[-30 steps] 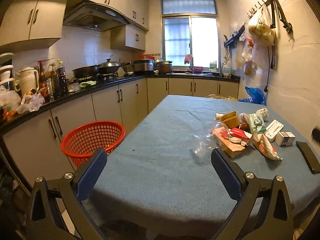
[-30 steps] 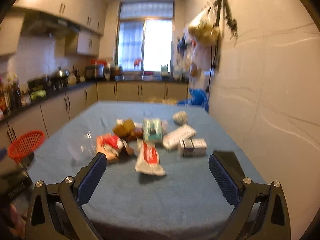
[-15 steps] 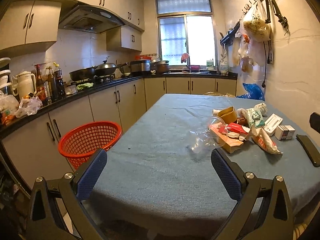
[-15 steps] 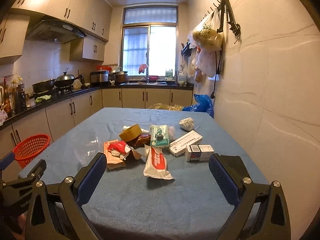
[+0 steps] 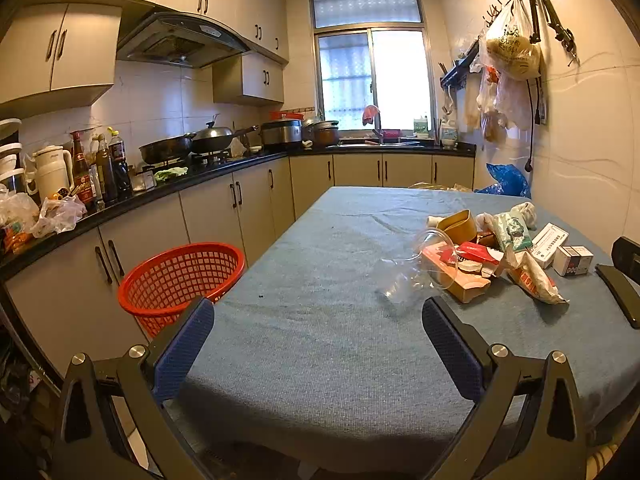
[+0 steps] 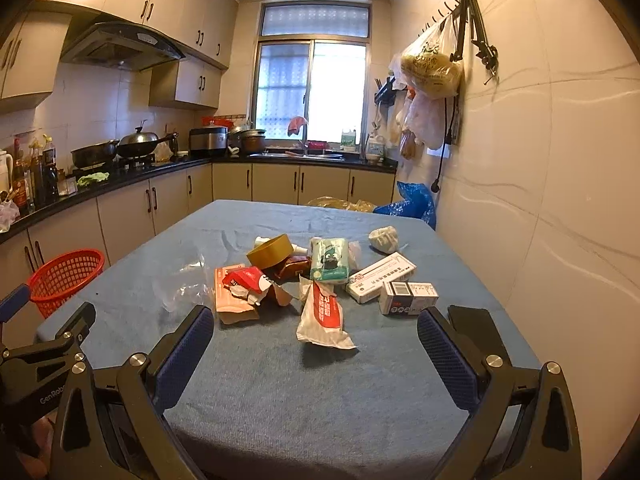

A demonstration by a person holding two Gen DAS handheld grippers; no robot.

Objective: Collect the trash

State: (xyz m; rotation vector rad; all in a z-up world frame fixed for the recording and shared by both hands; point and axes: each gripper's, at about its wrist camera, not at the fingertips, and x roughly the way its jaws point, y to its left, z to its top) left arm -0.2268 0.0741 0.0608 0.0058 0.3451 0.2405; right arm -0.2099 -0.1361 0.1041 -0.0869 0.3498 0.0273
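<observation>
A heap of trash lies on the blue table point(image 6: 280, 392): a white and red wrapper point(image 6: 325, 316), a torn red and orange carton point(image 6: 236, 288), a green tissue pack point(image 6: 330, 260), a brown tape roll point(image 6: 270, 251), white boxes point(image 6: 380, 276), a crumpled paper ball point(image 6: 383, 239) and a clear plastic cup point(image 5: 416, 268). A red mesh basket point(image 5: 180, 276) stands left of the table. My left gripper point(image 5: 318, 340) hangs open at the table's near edge, left of the heap. My right gripper point(image 6: 316, 350) is open just short of the wrapper, nothing between its fingers.
A black phone point(image 6: 476, 330) lies at the table's right side near the tiled wall. Kitchen counter with bottles, pans and pots point(image 5: 168, 148) runs along the left. Bags hang on wall hooks point(image 6: 432, 68). A blue bag point(image 6: 414, 202) sits beyond the table's far end.
Both views have steadied and shifted slightly; the right wrist view is sharp after earlier blur, and the heap sits a little closer. Both grippers stay open.
</observation>
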